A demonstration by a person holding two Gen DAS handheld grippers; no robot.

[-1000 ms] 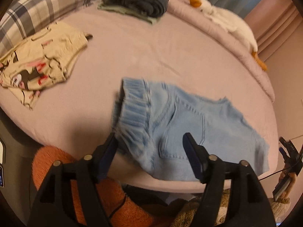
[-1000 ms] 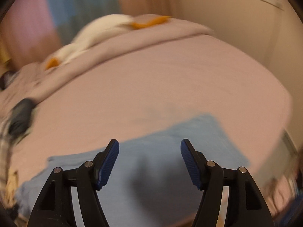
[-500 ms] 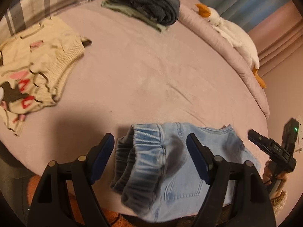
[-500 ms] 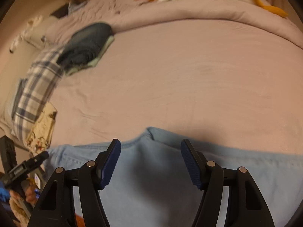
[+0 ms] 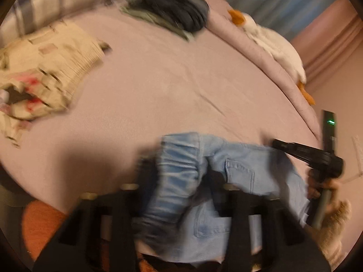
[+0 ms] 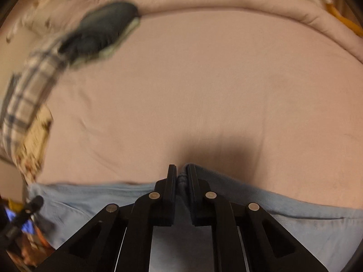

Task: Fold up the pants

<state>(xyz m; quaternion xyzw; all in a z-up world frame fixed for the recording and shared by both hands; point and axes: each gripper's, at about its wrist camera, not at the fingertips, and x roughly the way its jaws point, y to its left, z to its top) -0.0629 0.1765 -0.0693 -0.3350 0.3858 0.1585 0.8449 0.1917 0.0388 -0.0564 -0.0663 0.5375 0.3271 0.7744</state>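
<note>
Light blue denim pants (image 5: 240,170) lie at the near edge of the pink bed (image 5: 170,79), with the elastic waistband bunched on the left. My left gripper (image 5: 181,179) straddles that bunched waistband, one finger on each side; the view is motion-blurred and the jaws stand partly apart. In the right wrist view, my right gripper (image 6: 181,174) is shut on a pinched fold of the pants (image 6: 295,226) at their far edge. The right gripper (image 5: 301,153), held by a hand (image 5: 326,185), also shows in the left wrist view at the pants' right end.
A cream printed garment (image 5: 45,68) lies at the left of the bed. A stack of dark folded clothes (image 5: 177,15) and a plaid pillow (image 5: 56,0) sit at the back. A white goose plush (image 5: 272,43) rests on the rolled duvet. Bare pink sheet spreads beyond the pants.
The right gripper has shut on the far edge of the pants. The left gripper's jaws have narrowed around the bunched waistband, and it has moved closer to the cloth.
</note>
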